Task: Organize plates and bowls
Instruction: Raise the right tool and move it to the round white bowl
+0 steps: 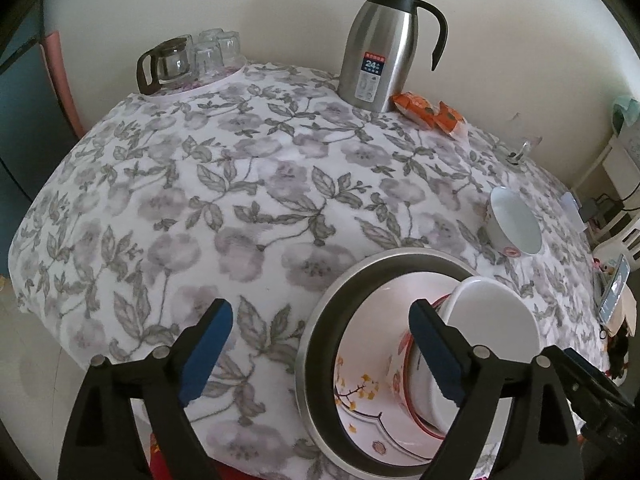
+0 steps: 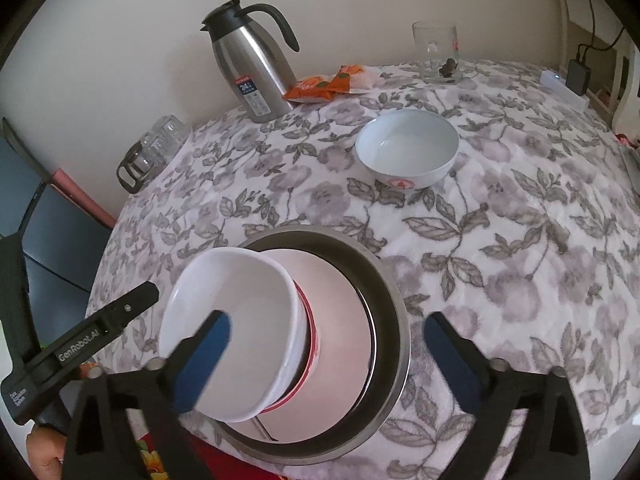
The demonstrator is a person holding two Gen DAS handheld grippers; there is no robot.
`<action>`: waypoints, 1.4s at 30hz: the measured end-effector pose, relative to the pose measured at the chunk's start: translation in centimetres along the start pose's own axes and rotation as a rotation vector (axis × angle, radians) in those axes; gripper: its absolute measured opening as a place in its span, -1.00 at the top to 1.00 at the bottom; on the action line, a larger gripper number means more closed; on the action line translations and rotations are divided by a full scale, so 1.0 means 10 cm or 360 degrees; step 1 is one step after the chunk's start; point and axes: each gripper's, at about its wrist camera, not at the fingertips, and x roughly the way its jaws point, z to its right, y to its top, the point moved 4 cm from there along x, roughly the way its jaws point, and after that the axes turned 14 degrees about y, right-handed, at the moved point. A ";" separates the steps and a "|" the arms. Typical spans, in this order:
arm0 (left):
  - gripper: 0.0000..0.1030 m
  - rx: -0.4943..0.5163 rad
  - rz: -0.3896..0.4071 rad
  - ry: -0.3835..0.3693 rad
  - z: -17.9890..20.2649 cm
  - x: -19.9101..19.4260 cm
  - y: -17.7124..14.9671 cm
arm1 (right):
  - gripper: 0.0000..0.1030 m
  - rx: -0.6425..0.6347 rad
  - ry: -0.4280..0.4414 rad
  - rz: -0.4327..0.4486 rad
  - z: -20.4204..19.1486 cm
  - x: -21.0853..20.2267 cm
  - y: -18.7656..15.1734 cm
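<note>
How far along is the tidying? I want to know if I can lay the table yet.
Done: a white bowl sits tilted on a red-rimmed bowl and a flowered plate inside the steel basin. In hand: nothing; the left gripper and right gripper stand open around the stack, pressing on nothing. Left: one white bowl with a red mark sits alone on the tablecloth.
</note>
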 end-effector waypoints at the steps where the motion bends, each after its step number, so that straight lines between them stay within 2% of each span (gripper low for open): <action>1: -0.78 0.0000 0.0006 0.0004 0.00 0.00 0.00 | -1.00 0.0001 -0.0001 0.0002 0.00 0.00 0.00; 8: -0.80 -0.0001 0.0043 0.0034 -0.01 -0.01 0.02 | -1.00 -0.0014 -0.0022 0.0039 0.02 -0.02 0.02; 15: -0.81 -0.0040 0.0138 0.0041 -0.05 -0.07 0.05 | -1.00 -0.0126 -0.0076 0.0167 -0.05 -0.11 0.07; 20: -0.81 -0.0063 0.0201 0.0041 -0.07 -0.13 0.09 | -1.00 -0.0084 -0.0053 0.0222 -0.03 -0.17 0.11; 24: -0.81 -0.0057 0.0193 0.0006 -0.05 -0.12 0.10 | -1.00 -0.0077 -0.0035 0.0350 -0.03 -0.30 0.19; 27: -0.81 -0.0041 0.0187 -0.0010 -0.02 -0.12 0.12 | -1.00 -0.0149 -0.0085 0.0459 -0.09 -0.43 0.26; 31: -0.81 -0.0023 0.0199 -0.0018 0.01 -0.15 0.17 | -1.00 -0.0183 -0.0091 0.0520 -0.10 -0.50 0.37; 34: -0.82 -0.0001 0.0234 -0.0026 0.06 -0.20 0.28 | -1.00 -0.0199 -0.0117 0.0495 -0.03 -0.51 0.48; 37: -0.82 0.0070 0.0250 -0.0105 0.15 -0.27 0.47 | -1.00 -0.0169 -0.0181 0.0500 0.11 -0.56 0.58; 42: -0.82 0.0128 0.0229 -0.0111 0.30 -0.25 0.88 | -1.00 -0.0047 -0.0134 0.0543 0.37 -0.67 0.76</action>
